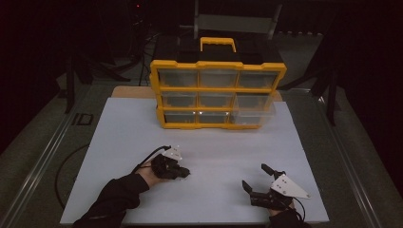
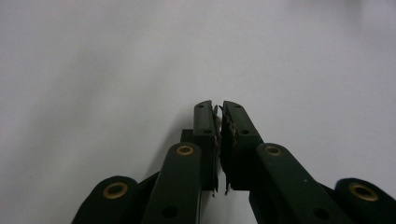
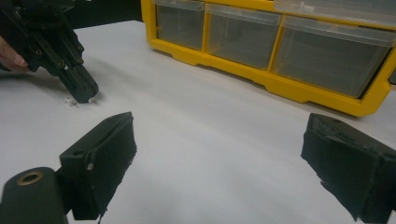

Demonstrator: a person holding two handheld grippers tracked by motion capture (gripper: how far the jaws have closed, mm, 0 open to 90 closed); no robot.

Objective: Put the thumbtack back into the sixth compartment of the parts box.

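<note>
left fingers (image 3: 86,91) pinch small white pin (image 3: 70,101) lying flat on table (image 3: 196,130).

The drawer organizer (image 1: 218,93) stands at the bench's (image 1: 119,123) far edge. Both grippers sit near the front edge: left gripper (image 1: 186,172) left, right gripper (image 1: 256,179) right.

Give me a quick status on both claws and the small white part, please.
Left claw shut on small white part, tips down on white table. Right claw open, holding nothing. Yellow drawer organizer stands well behind; nothing in the way.
</note>
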